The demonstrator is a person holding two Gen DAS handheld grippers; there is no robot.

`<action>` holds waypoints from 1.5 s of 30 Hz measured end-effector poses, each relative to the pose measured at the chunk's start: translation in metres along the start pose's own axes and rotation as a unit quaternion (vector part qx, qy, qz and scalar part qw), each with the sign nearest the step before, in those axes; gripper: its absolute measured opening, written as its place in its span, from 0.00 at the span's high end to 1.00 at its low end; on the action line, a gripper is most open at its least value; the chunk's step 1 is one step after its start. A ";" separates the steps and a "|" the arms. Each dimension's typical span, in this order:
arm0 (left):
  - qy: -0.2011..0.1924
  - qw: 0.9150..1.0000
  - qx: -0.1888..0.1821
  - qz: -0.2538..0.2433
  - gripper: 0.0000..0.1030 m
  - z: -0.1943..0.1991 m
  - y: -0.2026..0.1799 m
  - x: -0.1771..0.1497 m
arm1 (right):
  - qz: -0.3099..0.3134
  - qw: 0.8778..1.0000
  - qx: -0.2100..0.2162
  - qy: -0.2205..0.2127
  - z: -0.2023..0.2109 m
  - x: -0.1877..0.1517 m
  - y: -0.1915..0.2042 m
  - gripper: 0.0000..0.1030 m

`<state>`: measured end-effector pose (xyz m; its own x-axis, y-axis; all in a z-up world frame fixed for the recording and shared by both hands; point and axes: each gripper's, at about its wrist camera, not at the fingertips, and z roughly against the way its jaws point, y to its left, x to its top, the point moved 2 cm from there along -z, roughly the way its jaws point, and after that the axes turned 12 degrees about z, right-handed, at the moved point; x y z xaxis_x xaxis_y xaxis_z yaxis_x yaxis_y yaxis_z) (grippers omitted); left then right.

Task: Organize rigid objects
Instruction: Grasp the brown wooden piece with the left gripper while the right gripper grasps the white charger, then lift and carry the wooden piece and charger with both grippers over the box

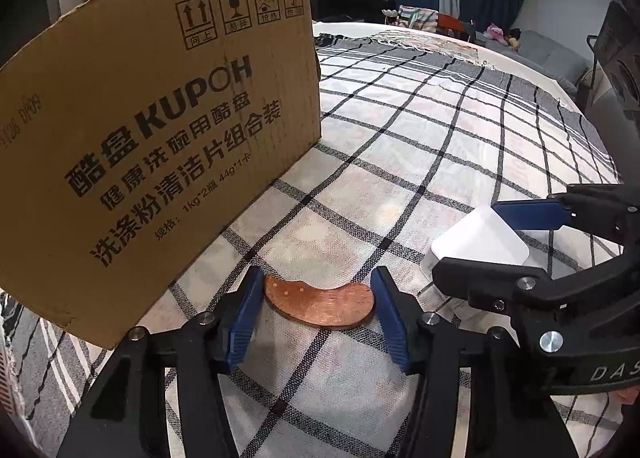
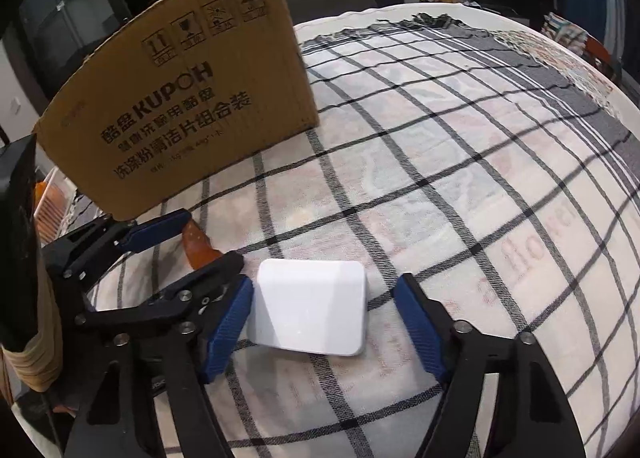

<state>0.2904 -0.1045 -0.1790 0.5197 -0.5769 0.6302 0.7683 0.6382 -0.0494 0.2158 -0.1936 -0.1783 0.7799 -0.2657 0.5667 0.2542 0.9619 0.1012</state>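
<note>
Because the copper-coloured curved plate (image 1: 320, 304) lies flat and thin on the checked cloth (image 1: 420, 146), our left tool (image 1: 318, 300) could ride over its edges or pinch the fabric instead, and the piece would stay behind. With the white charger block (image 2: 310, 308), smooth sides and one-sided contact could make it skid or twist away from our right tool (image 2: 324, 310).

Both tools stand partly open. The left one brackets the plate, its blue pads at or just beside the plate's ends; we cannot tell if they press. The right one straddles the charger: left pad against it, right pad clearly apart. The cardboard box (image 1: 160, 130) stands just behind on the desk.
</note>
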 end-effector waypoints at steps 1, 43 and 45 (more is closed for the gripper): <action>0.001 1.000 0.001 0.002 0.47 0.000 0.000 0.000 | 0.004 1.000 0.003 0.000 0.000 0.001 0.001 0.37; -0.062 0.927 0.209 0.305 0.47 0.115 0.005 -0.028 | 0.070 0.993 0.081 -0.043 0.038 0.011 -0.002 0.43; -0.069 0.925 0.212 0.308 0.47 0.121 0.002 -0.026 | 0.073 0.993 0.082 -0.049 0.044 0.013 -0.002 0.43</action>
<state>0.2330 -0.0265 -0.1012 0.7347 0.0148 0.6783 0.1115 0.9835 -0.1421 0.2007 -0.1957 -0.1349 0.7396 -0.1223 0.6618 0.0391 0.9895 0.1390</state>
